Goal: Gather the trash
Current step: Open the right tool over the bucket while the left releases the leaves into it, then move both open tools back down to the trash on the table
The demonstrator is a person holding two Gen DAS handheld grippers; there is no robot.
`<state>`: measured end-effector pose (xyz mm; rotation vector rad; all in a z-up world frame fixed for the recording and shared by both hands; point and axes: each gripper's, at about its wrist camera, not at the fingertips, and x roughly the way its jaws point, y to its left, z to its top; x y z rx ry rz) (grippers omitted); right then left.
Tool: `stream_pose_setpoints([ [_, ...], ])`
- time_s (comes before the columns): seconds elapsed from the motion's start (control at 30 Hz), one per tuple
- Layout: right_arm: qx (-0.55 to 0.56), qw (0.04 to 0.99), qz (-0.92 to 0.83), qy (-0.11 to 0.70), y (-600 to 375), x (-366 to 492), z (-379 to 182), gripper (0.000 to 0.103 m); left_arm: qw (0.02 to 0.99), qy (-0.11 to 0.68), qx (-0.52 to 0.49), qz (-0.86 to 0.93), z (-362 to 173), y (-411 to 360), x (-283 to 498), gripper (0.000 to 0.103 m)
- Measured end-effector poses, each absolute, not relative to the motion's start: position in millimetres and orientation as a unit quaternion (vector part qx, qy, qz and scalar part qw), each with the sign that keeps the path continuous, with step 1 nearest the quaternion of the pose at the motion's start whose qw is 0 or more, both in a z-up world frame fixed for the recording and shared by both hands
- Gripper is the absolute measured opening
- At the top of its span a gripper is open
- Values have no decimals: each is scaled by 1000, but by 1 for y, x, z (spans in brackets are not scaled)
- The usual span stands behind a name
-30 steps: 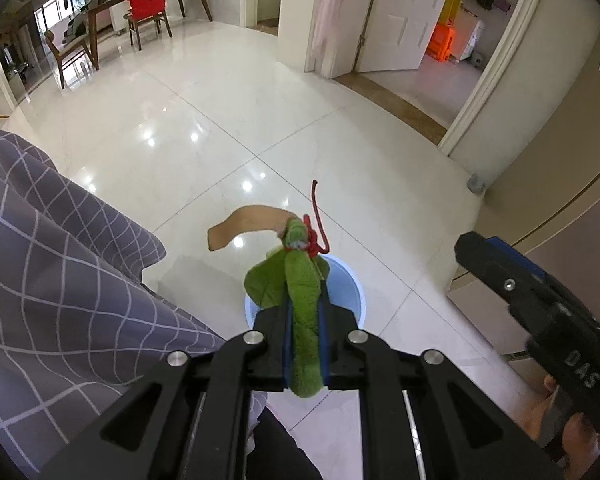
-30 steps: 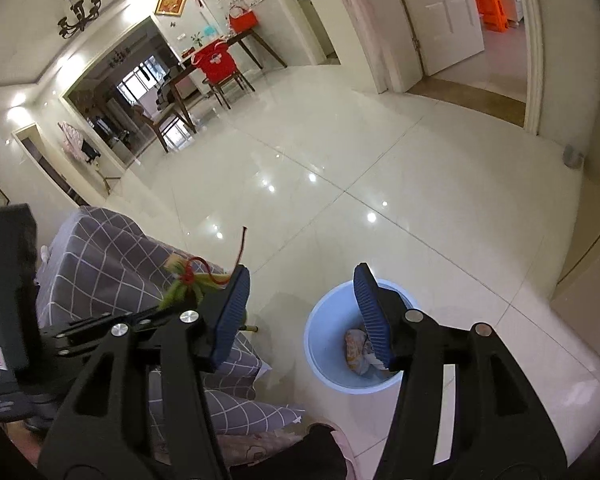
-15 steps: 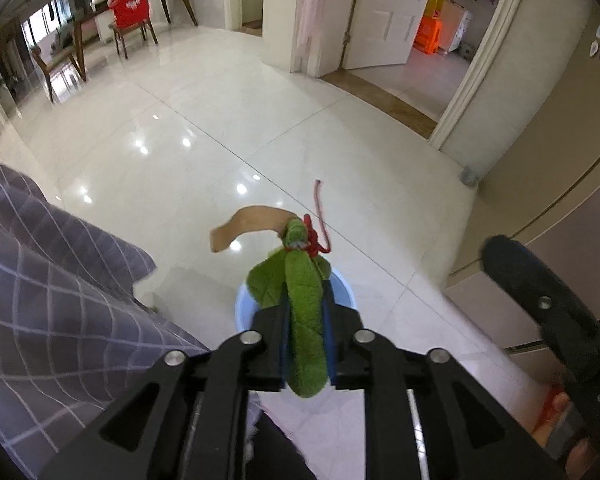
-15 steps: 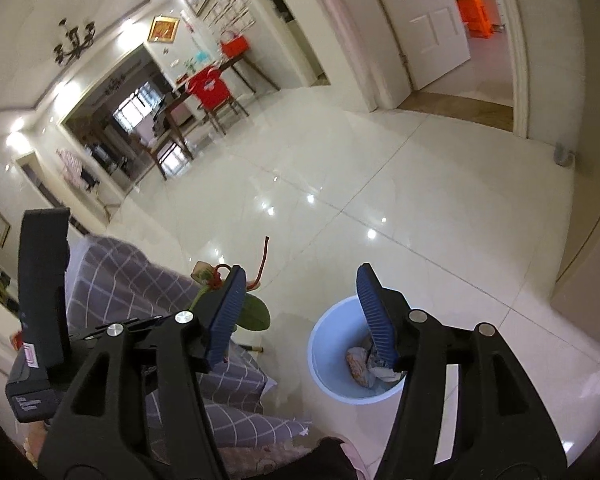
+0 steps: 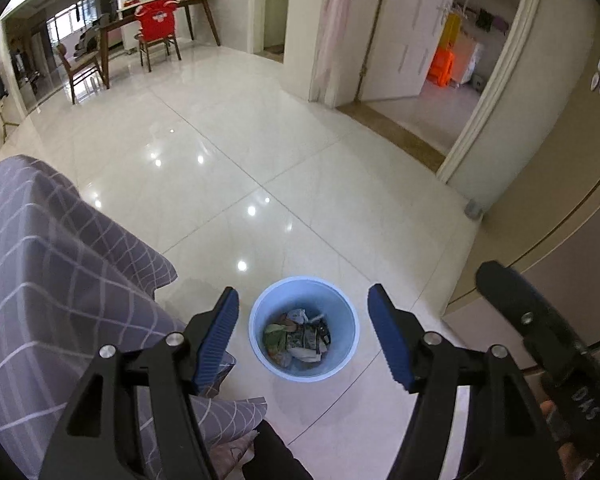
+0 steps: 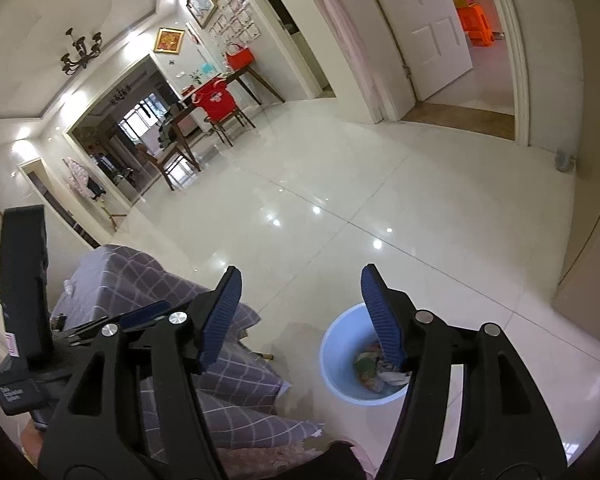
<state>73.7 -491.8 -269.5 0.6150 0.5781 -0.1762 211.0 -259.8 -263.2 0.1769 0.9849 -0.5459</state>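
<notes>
My left hand-held gripper (image 5: 302,312) hangs over the blue bin (image 5: 342,356) on the floor; its jaws have just been opening and now stand wide with nothing between them. The trash (image 5: 296,338) lies inside the bin, beside the checked cloth (image 5: 48,280). My right hand-held gripper (image 6: 300,300) is wide too, empty.
</notes>
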Motion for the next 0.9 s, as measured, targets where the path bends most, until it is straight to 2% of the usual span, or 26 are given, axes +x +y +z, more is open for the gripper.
stream_pose_setpoints([
  [0.2,287,917,-60,270,-461,72,-241,71,868,426,61,-247,-218,-221,193,66],
  [0.5,244,932,13,266,-377,91,-198,75,895,398,22,-200,-173,-124,186,67],
  [0.9,137,929,118,322,-219,160,-180,76,916,388,11,-101,-167,41,213,69],
])
